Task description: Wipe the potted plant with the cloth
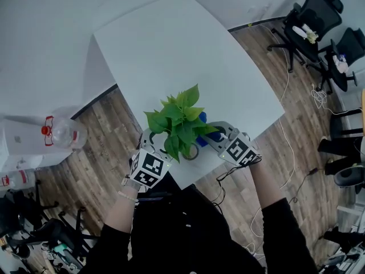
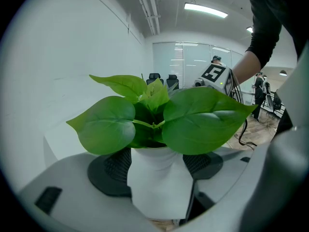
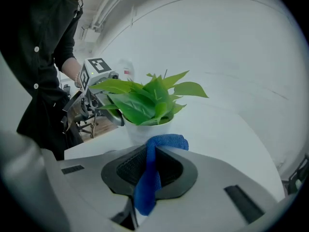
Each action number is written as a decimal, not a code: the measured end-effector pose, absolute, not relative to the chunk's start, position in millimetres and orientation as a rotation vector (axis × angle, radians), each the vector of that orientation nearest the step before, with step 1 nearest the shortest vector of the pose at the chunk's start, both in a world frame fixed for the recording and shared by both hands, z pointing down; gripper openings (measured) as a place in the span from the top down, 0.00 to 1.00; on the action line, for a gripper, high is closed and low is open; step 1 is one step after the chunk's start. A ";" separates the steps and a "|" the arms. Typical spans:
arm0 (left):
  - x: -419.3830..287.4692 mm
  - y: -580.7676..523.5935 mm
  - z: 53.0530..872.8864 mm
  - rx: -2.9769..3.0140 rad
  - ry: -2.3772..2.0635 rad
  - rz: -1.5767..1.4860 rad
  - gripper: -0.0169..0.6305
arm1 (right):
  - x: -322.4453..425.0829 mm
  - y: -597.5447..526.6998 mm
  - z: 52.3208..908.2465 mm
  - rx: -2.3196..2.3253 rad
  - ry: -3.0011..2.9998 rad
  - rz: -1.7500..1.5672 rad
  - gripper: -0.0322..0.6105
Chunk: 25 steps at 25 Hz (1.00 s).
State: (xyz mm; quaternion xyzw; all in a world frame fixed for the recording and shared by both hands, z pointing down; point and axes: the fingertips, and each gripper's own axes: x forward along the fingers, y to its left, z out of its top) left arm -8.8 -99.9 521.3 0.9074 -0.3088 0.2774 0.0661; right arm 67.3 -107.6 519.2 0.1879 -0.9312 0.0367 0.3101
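Observation:
A potted plant (image 1: 181,121) with broad green leaves stands in a white pot (image 2: 157,185) at the near edge of the white table (image 1: 171,50). My left gripper (image 2: 157,166) is shut on the pot, one pad on each side; in the head view this gripper (image 1: 153,142) sits at the plant's left. My right gripper (image 3: 149,166) is shut on a blue cloth (image 3: 147,178), pinched between its pads and bunched at the tips just short of the pot (image 3: 140,132). From above, the right gripper (image 1: 215,133) and cloth (image 1: 201,119) are against the plant's right side, partly under leaves.
The table's near corner is right below the pot. A large water bottle (image 1: 63,133) stands at the left by a white cabinet. Office chairs (image 1: 313,16) and loose cables (image 1: 285,136) are on the wood floor to the right.

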 end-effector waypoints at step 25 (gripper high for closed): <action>-7.9 -99.0 521.1 2.707 -0.948 0.849 0.45 | 57.0 -146.2 509.6 0.193 -2.317 -0.144 0.83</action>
